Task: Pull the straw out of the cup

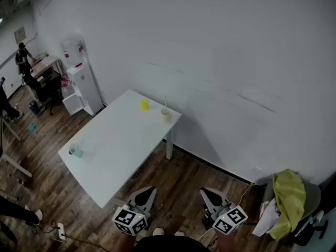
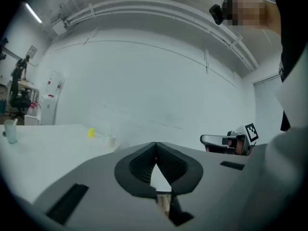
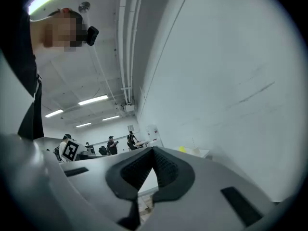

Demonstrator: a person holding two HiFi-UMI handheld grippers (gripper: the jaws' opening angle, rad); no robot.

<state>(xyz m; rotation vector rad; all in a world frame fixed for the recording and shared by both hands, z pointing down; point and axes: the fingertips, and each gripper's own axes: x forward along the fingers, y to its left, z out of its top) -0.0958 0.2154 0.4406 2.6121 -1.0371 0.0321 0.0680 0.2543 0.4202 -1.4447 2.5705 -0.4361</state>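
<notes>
White table [image 1: 121,146] is holding the cup [image 1: 166,114] at its far corner, and the thin straw [image 1: 165,103] is standing up in it. A small yellow thing [image 1: 144,105] is sitting just beside the cup on the table. The left gripper [image 2: 155,147] and the right gripper [image 3: 153,152] are hanging past the table's near end, well apart from the cup. Both are keeping their jaws pressed together, holding nothing. I think the job is not started: reaching the cup and pulling the straw out are both waiting

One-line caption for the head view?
Left tool and right tool shut short of table; cup with straw at far end.
</notes>
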